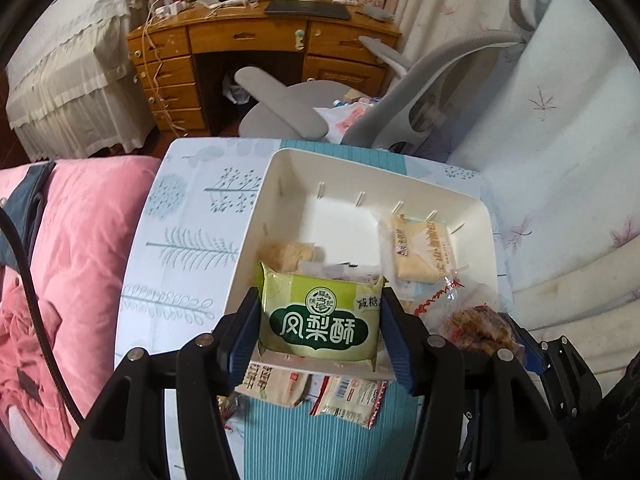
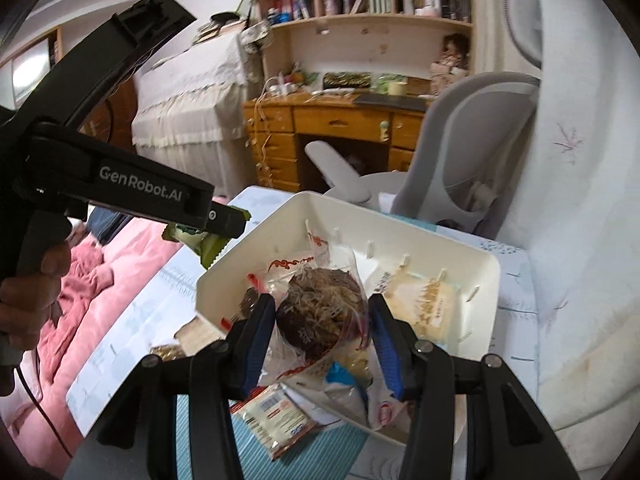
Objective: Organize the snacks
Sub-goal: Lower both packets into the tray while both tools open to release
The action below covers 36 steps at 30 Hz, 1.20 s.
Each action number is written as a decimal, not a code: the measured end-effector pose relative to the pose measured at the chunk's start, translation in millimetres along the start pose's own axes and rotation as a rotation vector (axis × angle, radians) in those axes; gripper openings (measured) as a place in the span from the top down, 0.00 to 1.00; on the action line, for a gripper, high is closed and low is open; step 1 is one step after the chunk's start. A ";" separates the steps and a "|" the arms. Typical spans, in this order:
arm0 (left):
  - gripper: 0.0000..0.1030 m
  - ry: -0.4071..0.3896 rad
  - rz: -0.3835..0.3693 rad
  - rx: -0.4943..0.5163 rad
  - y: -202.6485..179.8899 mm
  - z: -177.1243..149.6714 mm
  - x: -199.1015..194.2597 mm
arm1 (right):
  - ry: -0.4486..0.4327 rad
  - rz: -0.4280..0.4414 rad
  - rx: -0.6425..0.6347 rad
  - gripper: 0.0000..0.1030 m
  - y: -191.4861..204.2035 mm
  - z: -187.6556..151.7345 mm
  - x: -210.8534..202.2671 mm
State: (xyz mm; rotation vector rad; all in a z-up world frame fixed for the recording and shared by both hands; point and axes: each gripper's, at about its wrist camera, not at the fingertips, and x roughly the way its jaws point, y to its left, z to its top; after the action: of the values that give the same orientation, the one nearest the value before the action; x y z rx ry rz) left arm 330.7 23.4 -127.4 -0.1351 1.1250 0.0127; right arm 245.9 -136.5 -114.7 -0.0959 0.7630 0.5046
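Two snacks were held above the white box, one in each gripper.

The left gripper (image 1: 320, 320) had its blue fingers (image 1: 244, 336) about half open and pressed on both sides of a green pastry packet (image 1: 320, 314), which stood upright between them, just over the near edge of the white box (image 1: 280, 184). The right gripper (image 2: 320, 344) also had its fingers (image 2: 258, 344) half closed around a clear bag with a dark cake (image 2: 320, 316), above the box's near corner. Beyond the fingers, a pale wrapped cake (image 1: 420, 250) lay inside the box. Under the fingers, some flat packets (image 1: 348, 398) lay on the striped tabletop (image 1: 320, 448).
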 end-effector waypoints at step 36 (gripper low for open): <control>0.20 0.090 -0.109 -0.054 89.4 -93.0 0.3 | 0.185 -0.114 0.413 0.21 10.9 -35.1 -17.1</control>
State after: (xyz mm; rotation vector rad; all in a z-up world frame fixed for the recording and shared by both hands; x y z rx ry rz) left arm 240.3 101.4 -176.2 -0.2470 1.2067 -0.0604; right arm 207.9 -143.0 -127.4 0.1999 1.0234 0.2236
